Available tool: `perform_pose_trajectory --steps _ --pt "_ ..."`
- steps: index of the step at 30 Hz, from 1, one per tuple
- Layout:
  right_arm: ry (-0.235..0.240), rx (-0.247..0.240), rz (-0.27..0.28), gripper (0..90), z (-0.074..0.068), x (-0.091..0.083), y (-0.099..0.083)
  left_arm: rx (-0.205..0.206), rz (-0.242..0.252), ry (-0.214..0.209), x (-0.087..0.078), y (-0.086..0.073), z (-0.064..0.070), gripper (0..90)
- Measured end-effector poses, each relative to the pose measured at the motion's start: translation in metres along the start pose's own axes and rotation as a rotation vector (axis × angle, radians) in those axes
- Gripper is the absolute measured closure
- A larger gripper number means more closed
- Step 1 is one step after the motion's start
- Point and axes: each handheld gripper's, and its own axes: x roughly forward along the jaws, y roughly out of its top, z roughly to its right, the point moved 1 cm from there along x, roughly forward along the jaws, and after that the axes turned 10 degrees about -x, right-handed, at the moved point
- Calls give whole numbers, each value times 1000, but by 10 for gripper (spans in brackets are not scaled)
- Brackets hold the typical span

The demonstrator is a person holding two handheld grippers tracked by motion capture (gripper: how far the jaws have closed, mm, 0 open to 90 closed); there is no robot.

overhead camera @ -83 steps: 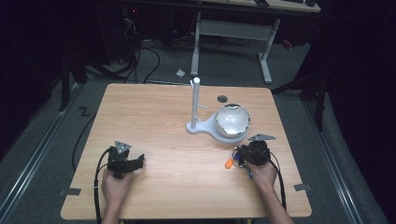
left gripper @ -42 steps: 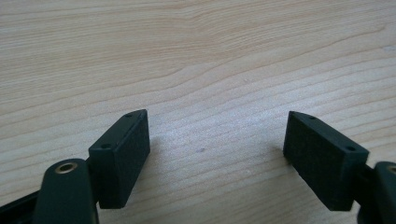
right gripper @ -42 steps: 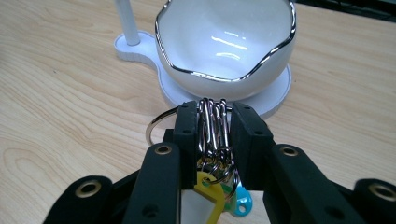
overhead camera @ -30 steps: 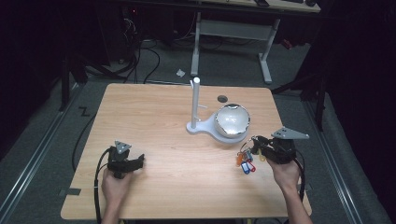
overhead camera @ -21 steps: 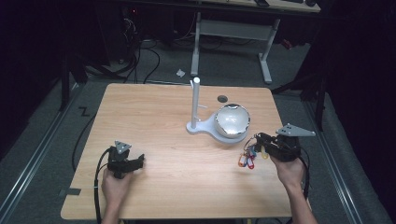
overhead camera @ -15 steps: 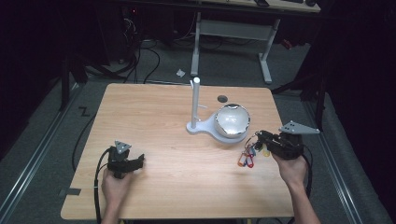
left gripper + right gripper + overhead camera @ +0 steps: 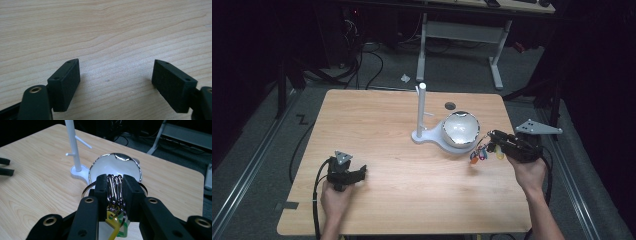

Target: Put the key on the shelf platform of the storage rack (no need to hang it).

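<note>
left gripper [image 7: 116,77] agape (seemingly low) — table [image 7: 107,30]

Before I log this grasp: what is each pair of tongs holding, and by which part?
The right tongs clamp a bunch of keyrings by its metal clips, with the coloured tags hanging below. The left tongs are open and hold nothing.

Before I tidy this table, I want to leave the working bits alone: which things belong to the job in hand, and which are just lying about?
In the job:
- key bunch, clamped in the right gripper
- white stand with pegs
- bowl beside it

Lying about:
- left gripper, open, resting on the table
- dark round spot behind the bowl
- paper scrap on the floor
</note>
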Motion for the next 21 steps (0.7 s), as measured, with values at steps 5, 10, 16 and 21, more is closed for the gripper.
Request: perform_pose_trajectory --steps 5,10,16,21 --pt "3 -3 23 756 3 -4 10 0 0 0 0 0 0 231" --pt "12 -12 29 756 5 -6 21 0 0 0 0 0 0 231" --pt "22 -18 38 756 8 -5 33 0 0 0 0 0 0 231" --pt "27 -24 43 756 9 -5 42 0 0 0 0 0 0 231"
